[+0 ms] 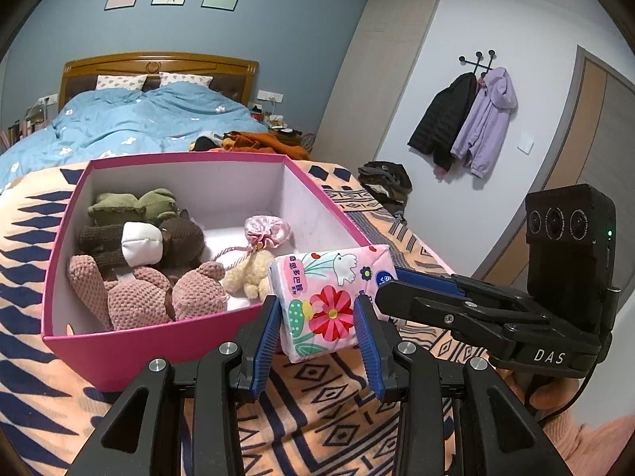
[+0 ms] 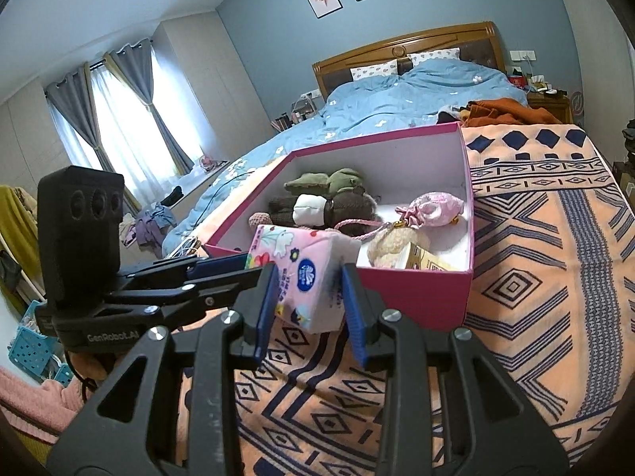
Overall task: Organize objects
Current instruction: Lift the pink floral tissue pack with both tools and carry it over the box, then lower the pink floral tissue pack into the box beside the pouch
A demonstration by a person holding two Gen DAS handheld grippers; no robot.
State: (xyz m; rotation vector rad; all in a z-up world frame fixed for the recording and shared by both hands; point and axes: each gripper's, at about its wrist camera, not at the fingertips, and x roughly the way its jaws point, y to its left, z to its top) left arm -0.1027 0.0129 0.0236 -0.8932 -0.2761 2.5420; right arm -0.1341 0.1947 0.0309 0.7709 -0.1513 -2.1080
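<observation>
Left wrist view: the left gripper (image 1: 317, 319) and right gripper (image 1: 387, 279) both clamp a floral tissue pack (image 1: 331, 297), held above the patterned blanket (image 1: 317, 396) beside a pink box (image 1: 131, 341) of plush toys (image 1: 147, 265).

Right wrist view: the same pack sits pinched at the box's near corner.

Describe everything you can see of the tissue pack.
The tissue pack is a soft, pink plastic-wrapped block printed with flowers, a white bird and a blue round logo. It hangs tilted above the patterned blanket, just in front of the pink box, pinched by the left gripper and right gripper.
</observation>
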